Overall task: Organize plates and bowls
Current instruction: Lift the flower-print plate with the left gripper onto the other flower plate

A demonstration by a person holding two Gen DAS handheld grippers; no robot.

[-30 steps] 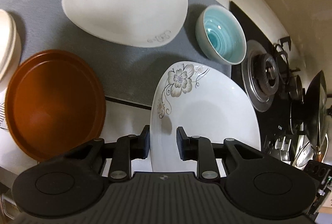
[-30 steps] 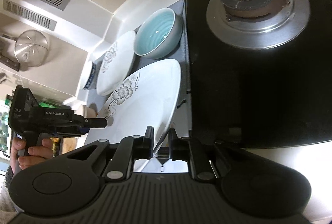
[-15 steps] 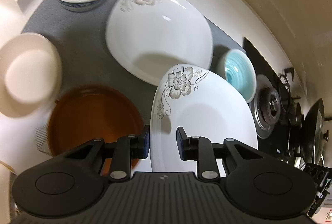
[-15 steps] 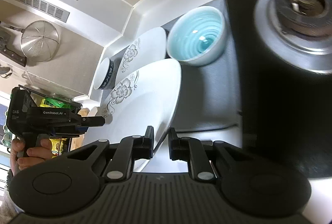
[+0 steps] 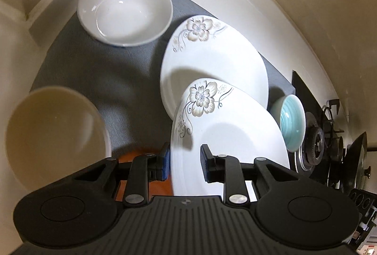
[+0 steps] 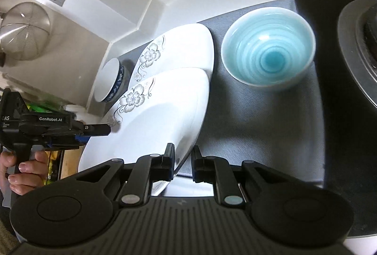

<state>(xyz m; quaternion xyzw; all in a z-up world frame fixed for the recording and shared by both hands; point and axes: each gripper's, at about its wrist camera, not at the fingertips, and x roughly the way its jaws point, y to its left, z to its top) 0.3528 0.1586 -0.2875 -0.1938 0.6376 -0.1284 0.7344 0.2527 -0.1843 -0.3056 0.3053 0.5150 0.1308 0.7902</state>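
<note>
A white flowered plate is held in the air by both grippers. My left gripper is shut on its left rim; it also shows in the right wrist view. My right gripper is shut on the plate's right rim. The held plate hangs partly over a second flowered plate that lies on the grey mat; that plate also shows in the right wrist view.
A white bowl with blue pattern stands at the mat's far end. A turquoise bowl sits right of the plates, beside the black stove. A cream bowl is at left, an orange plate below my left gripper.
Both grippers carried the flowered plate up and toward the back left, over the second flowered plate. The orange plate slid almost out of the left view. Both grips stay shut.
</note>
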